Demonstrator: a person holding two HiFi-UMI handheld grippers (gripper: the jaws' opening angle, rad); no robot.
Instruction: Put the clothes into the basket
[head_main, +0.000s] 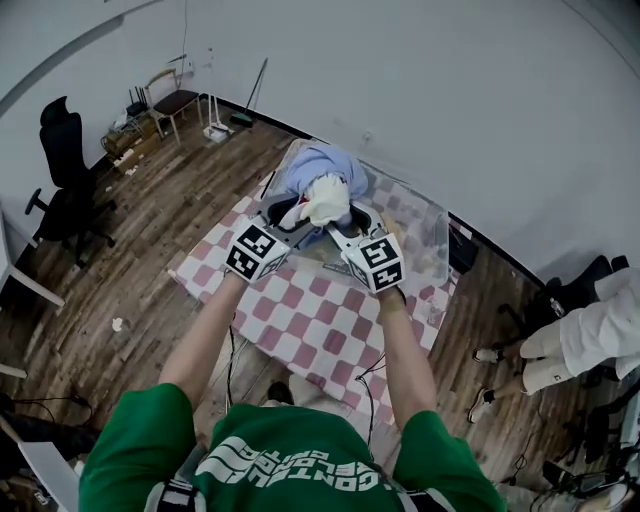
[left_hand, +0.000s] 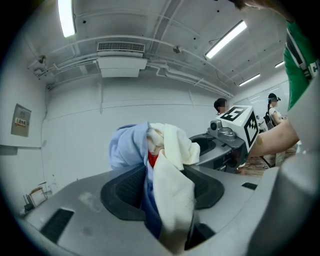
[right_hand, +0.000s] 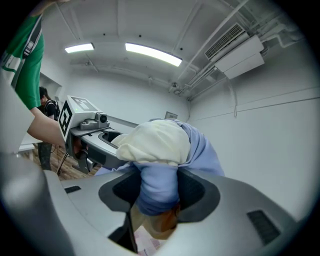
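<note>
One clothes bundle (head_main: 322, 188), in left tongs (head_main: 287, 212), right tongs (head_main: 349, 218)

The clothes bundle (head_main: 322, 190) hides much of the clear basket (head_main: 428, 238), and the frame edge cuts off a bystander (head_main: 592, 335).

Pink-white checked cloth-covered table (head_main: 310, 325) on wood floor (head_main: 150, 250); clear basket (head_main: 428, 238) on far end.

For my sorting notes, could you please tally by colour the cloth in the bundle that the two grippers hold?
Light blue cloth: 1
Cream cloth: 1
Red cloth: 1, a small patch
Total: 3 colours; a brownish fold below the right gripper is too shaded to count.
</note>
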